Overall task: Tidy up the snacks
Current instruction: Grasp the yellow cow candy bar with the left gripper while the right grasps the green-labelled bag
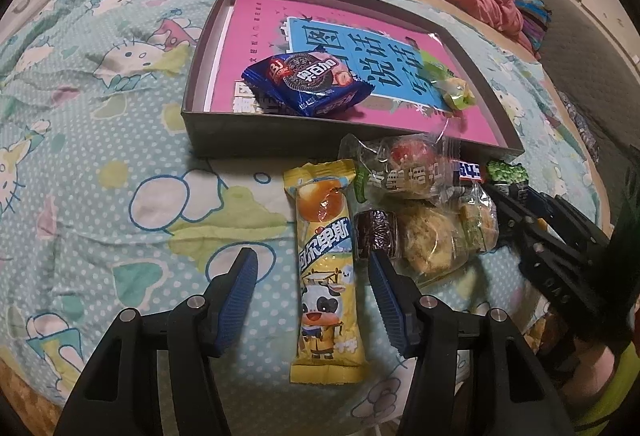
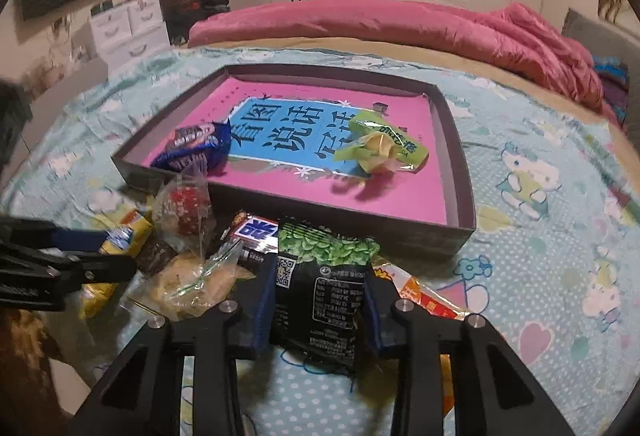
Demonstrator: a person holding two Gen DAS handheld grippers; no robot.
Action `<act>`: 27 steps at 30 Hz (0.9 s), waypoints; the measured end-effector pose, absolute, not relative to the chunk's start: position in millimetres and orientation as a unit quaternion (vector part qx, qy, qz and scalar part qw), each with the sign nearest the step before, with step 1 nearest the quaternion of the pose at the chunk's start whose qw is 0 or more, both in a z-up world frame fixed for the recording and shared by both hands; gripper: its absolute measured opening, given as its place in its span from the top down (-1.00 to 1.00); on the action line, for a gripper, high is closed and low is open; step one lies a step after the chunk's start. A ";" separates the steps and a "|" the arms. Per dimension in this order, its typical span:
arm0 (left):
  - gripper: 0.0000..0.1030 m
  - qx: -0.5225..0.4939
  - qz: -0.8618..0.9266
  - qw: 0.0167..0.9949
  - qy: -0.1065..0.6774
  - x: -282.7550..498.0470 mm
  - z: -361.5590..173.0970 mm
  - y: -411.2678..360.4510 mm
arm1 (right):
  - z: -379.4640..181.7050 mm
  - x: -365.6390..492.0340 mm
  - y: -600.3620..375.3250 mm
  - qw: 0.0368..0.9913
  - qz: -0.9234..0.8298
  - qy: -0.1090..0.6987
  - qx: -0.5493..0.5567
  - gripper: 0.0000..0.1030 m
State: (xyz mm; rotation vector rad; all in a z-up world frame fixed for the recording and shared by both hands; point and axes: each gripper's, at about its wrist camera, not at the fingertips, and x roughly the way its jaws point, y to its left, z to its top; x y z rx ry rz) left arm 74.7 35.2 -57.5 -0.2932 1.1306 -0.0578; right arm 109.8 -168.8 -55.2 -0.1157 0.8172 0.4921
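A: What is the biggest thing here?

B: The bed (image 2: 540, 140), under a pale blue cartoon-cat sheet, with a pink quilt (image 2: 420, 32) bunched along its far side.

A: And on it?

B: A shallow dark box (image 1: 280, 140) lined with a pink and blue booklet (image 1: 352, 48). Inside lie a blue Oreo packet (image 1: 306, 84) near the left front and a green and yellow wrapped snack (image 2: 380, 144) toward the right.

A: Where are the other snacks?

B: Heaped on the sheet just in front of the box. A clear bag of pale biscuits (image 1: 432, 240) sits beside a clear packet with something red inside (image 1: 404, 164), and a small brown wrapped cake (image 1: 376, 232) touches both. An orange wrapper (image 2: 424, 292) pokes out on the right; its print is too blurred to read, I think.

A: The left claw (image 1: 312, 268)?

B: Spread wide, one blue pad on each side of a long yellow milk-candy packet (image 1: 324, 276) with a cartoon cow. Neither pad touches it.

A: The right claw (image 2: 320, 296)?

B: Closed on a black and green snack packet (image 2: 320, 288), both pads pressing its sides at the near edge of the heap.
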 end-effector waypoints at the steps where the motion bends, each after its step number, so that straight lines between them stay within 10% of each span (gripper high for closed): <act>1: -0.06 -0.139 -0.026 0.833 0.534 74.6 -58.3 35.3 | -54.3 110.3 -171.8 0.886 0.238 0.395 -0.044 0.28; 7: 0.48 -0.155 -0.023 0.829 0.537 77.6 -63.4 45.6 | -47.8 111.3 -190.7 0.888 0.239 0.392 0.008 0.29; 27: 0.52 -0.184 -0.015 0.847 0.499 68.8 -26.6 68.6 | -32.8 106.3 -193.9 0.896 0.255 0.362 0.029 0.29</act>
